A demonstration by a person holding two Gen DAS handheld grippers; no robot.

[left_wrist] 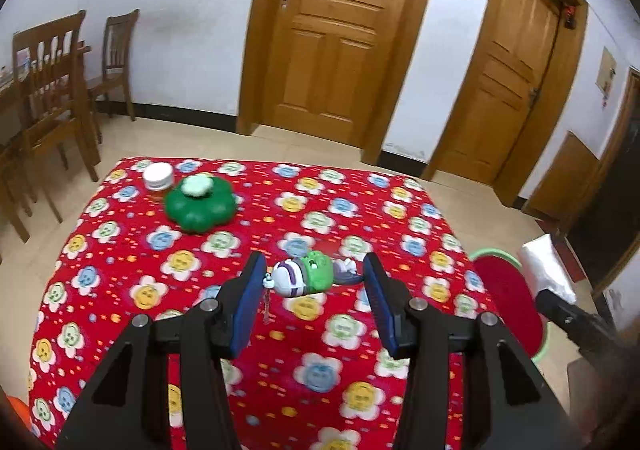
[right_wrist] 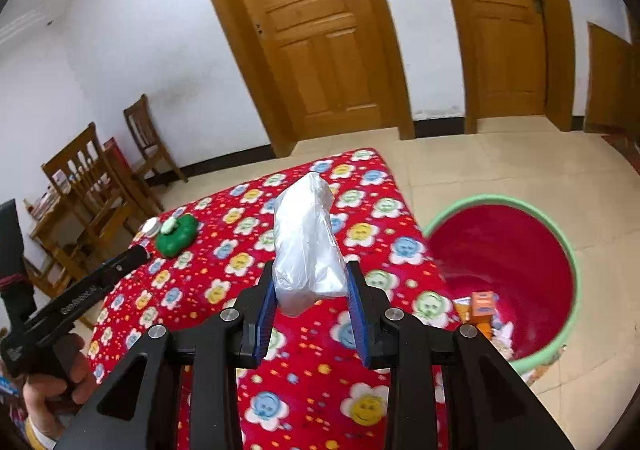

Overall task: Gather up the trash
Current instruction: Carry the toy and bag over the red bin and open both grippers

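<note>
My right gripper is shut on a crumpled clear plastic bag and holds it above the table's right part. The bag also shows at the right edge of the left wrist view. A red basin with a green rim stands on the floor right of the table, with orange cartons and scraps inside. My left gripper is open, low over the red flowered tablecloth. A small green and purple toy figure lies on the cloth between its fingertips.
A green flower-shaped box and a white-lidded jar stand at the table's far left. Wooden chairs and a table stand left by the wall. Two wooden doors are behind. Tiled floor surrounds the table.
</note>
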